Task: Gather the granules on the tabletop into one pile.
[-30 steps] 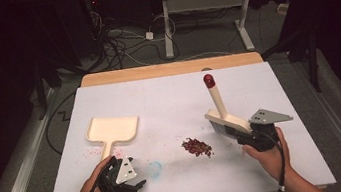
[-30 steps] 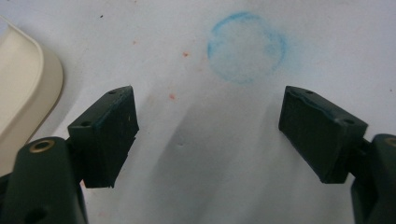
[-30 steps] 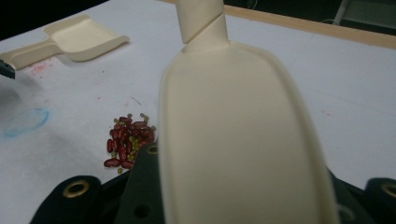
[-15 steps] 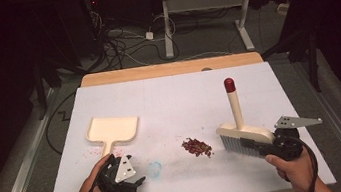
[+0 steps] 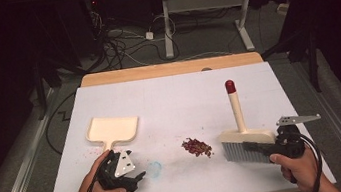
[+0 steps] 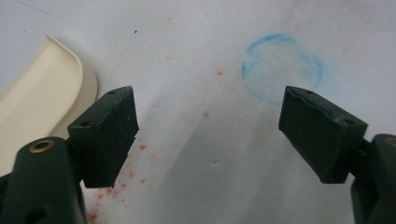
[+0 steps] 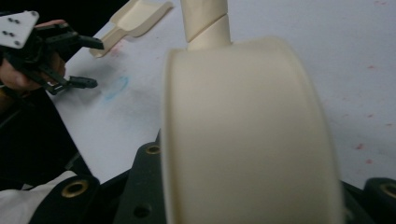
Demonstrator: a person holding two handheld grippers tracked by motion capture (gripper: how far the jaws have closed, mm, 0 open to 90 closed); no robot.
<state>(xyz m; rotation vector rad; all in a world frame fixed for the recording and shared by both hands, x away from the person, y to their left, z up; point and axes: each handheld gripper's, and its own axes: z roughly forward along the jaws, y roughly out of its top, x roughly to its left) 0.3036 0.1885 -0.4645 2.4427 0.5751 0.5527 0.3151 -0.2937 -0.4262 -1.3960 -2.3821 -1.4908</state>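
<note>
A cream dustpan [image 5: 112,128] lies flat at the table's left, its handle toward my left gripper [image 5: 138,177]. That gripper rests open on the table beside a blue chalk circle [image 5: 155,169]. In the left gripper view the jaws stand wide apart over bare table, with the dustpan's edge [image 6: 42,107] at the left and the blue circle [image 6: 282,67] ahead. A small pile of red crumbs [image 5: 197,147] lies in the middle. My right gripper [image 5: 262,147] is shut on the cream brush [image 5: 246,138], whose grey bristles point down and whose red-tipped handle stands upright. The brush head [image 7: 247,130] looms close in the right gripper view.
The white table [image 5: 173,95] has a wooden strip along its far edge. Red specks dot the surface near the dustpan [image 6: 112,191]. Cables and desk legs stand on the dark floor beyond. From the right gripper view, the left gripper [image 7: 95,64] and the dustpan [image 7: 140,14] lie farther off.
My right gripper has carried the brush to the right and toward the front edge, so it now stands right of the crumbs. The left gripper has stayed put and open.
</note>
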